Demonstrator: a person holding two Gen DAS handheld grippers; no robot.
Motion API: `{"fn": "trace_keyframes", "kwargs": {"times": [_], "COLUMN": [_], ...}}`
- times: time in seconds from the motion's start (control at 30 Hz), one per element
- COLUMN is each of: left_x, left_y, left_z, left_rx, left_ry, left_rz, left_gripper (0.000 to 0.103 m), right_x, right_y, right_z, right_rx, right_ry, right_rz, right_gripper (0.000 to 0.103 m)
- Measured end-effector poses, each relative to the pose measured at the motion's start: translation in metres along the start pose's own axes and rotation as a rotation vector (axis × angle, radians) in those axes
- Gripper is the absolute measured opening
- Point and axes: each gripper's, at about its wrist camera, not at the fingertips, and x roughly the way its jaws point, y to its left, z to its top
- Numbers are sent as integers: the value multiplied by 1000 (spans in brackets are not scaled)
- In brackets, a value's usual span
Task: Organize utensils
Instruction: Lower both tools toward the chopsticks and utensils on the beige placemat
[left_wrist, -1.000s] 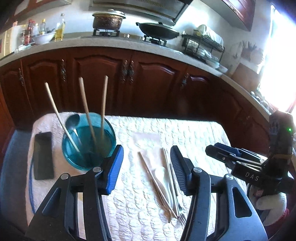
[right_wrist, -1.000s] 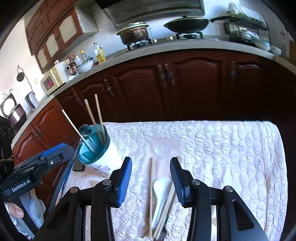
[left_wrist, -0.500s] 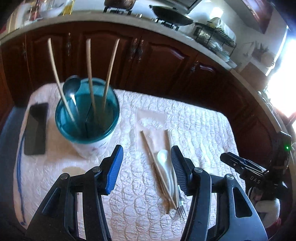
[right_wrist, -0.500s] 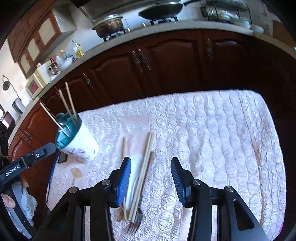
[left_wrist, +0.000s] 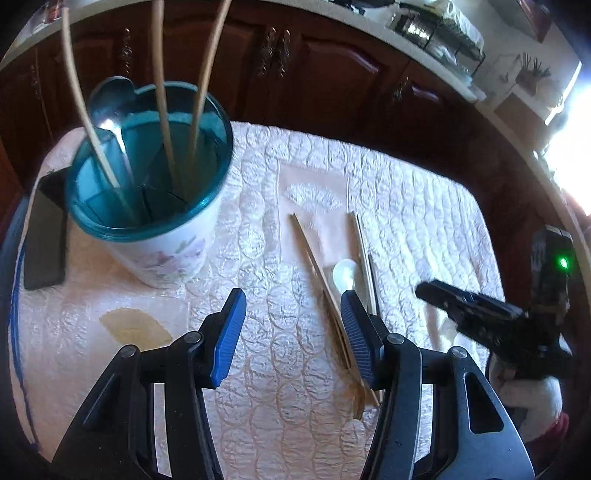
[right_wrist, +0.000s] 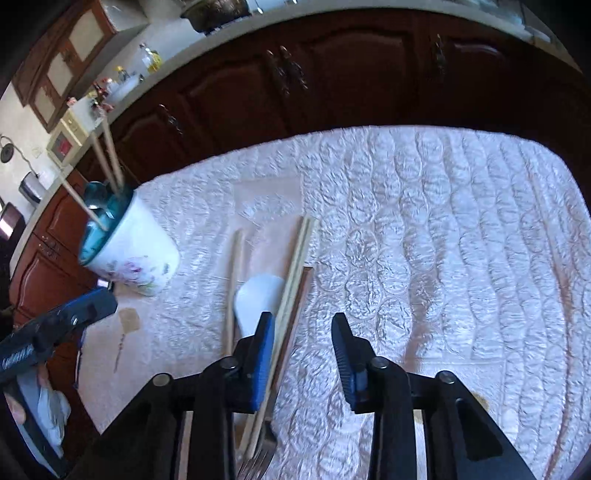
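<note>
Left wrist view: the left gripper (left_wrist: 291, 332) hangs over the quilted cloth (left_wrist: 424, 221), jaws apart, gripping nothing. Far left stands the utensil cup (left_wrist: 166, 254), holding three chopsticks (left_wrist: 160, 92) and a metal spoon (left_wrist: 110, 107). Loose chopsticks (left_wrist: 317, 266) and a white spoon (left_wrist: 344, 274) lie just right of centre.

Right wrist view: the right gripper (right_wrist: 303, 343) has its jaws closing, only cloth between them. The white spoon (right_wrist: 258, 295), chopsticks (right_wrist: 295, 266) and a fork (right_wrist: 258, 461) lie beside its left finger.
</note>
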Motion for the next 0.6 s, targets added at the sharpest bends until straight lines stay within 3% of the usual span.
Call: {"fn": "trace_keyframes", "kwargs": {"times": [0.2, 0.6], "left_x": [14, 35], "left_y": [-1, 9], "left_z": [2, 8], "left_rx": [3, -17], "left_ry": [18, 56], "left_rz": [7, 15], "left_gripper": [53, 53], "right_x": [28, 87], "right_y": [-8, -13], "right_z": [22, 57], "right_rx": [41, 12], "right_ry": [24, 102], "right_rz": [35, 0], "right_gripper": [23, 17]}}
